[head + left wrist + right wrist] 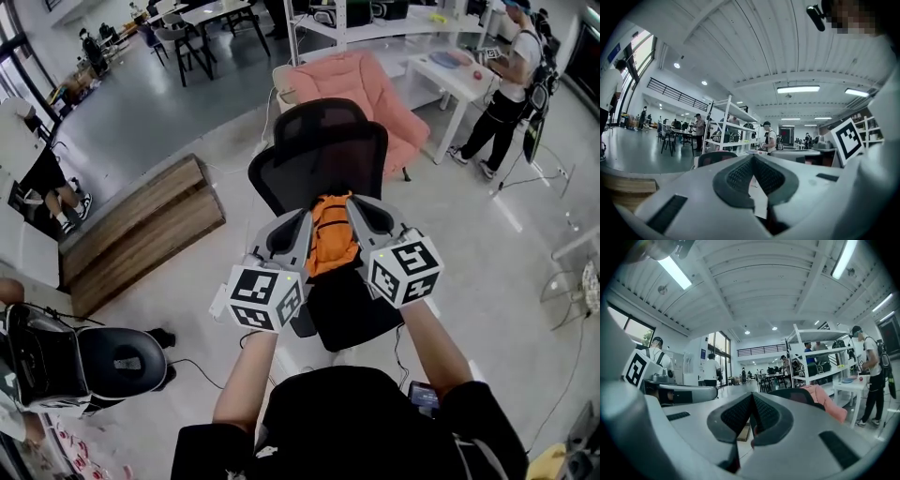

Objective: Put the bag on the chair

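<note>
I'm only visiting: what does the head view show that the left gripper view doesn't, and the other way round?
Only the head view: the orange bag between the left tool and the right tool, the seat of the black chair below it, and the person's arms.
Only the left gripper view: the ceiling lights, a balcony railing, and the left tool's jaws seen close up, pressed together.
Both: the left tool, the black chair's backrest, and the right tool's marker cube.

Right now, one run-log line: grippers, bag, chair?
left gripper: shut | right gripper: shut | orange bag: between both grippers, over black chair | bag-seat contact: unclear
</note>
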`<state>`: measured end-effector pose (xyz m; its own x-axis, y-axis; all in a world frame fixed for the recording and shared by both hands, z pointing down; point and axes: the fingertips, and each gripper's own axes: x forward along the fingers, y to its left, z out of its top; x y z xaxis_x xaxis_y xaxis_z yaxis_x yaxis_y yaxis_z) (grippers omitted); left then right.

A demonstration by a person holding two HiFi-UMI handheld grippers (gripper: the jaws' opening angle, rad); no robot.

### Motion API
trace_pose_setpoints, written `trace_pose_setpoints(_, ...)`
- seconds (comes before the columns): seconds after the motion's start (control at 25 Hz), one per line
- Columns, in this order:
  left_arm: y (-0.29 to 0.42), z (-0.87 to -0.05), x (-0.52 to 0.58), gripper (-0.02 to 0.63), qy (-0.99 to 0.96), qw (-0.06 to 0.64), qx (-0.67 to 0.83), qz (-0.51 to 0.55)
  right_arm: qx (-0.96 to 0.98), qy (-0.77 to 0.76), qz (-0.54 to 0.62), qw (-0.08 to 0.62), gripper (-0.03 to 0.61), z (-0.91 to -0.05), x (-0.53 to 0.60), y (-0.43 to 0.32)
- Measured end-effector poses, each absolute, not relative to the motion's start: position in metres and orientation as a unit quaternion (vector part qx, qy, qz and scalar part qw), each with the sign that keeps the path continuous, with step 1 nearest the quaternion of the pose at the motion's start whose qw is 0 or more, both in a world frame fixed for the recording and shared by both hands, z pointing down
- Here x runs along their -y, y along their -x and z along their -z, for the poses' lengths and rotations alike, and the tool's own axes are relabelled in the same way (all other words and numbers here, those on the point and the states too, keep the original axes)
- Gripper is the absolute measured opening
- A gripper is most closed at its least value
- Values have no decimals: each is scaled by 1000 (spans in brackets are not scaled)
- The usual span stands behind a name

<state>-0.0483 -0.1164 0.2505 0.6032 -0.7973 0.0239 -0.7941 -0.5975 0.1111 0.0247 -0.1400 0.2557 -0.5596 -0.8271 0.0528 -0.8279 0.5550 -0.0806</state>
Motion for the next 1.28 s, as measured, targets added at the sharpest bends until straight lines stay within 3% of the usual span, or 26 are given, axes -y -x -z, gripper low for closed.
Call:
trace_pose_setpoints(0.52,91,-220,43,11,-906,23,421,28,869,-495,-14,-11,0,-223,59,22)
trace_pose_setpoints(1.28,131,-223,-16,11,-911,30,409,49,859,-512,-3,-2,0,-226,-8,57)
